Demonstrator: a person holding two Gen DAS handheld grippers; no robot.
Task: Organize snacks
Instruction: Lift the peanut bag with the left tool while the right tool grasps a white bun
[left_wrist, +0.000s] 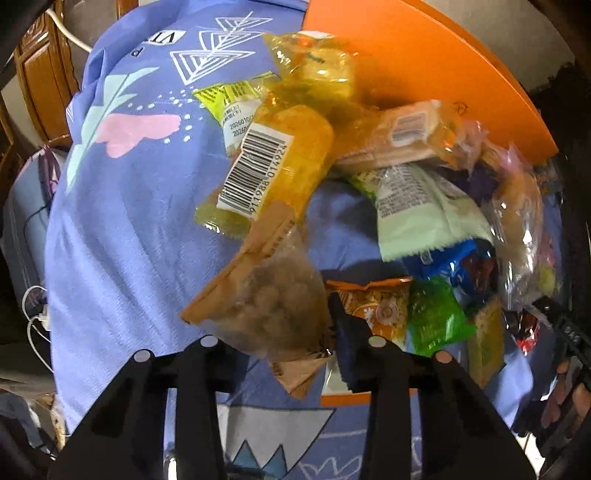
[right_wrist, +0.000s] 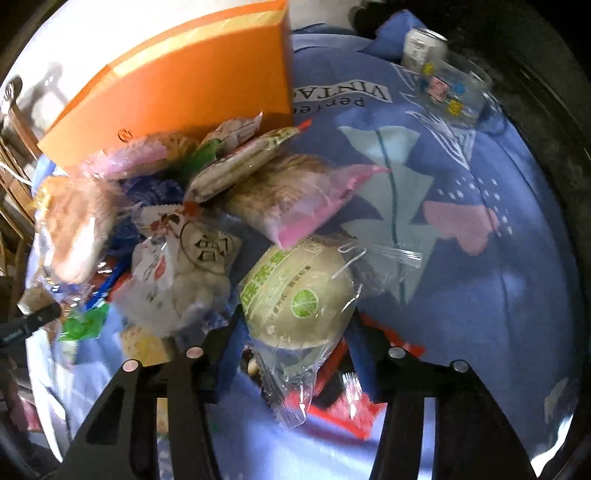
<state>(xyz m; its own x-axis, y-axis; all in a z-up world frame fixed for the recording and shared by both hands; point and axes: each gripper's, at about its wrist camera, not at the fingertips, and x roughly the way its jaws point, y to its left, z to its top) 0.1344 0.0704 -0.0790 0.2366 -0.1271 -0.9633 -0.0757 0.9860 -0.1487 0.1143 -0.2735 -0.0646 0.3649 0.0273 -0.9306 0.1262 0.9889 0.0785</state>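
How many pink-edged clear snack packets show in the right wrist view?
2. One pink-edged packet lies mid-heap above the green-labelled bun; the other rests against the orange box. More may be buried in the pile.

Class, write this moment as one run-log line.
left fingers: astride brown packet, grip unclear | right fingers: closed on green-label bun

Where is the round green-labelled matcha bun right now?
In the right wrist view, the matcha bun sits low centre between the right gripper fingers, just below the pink-edged pastry packet.
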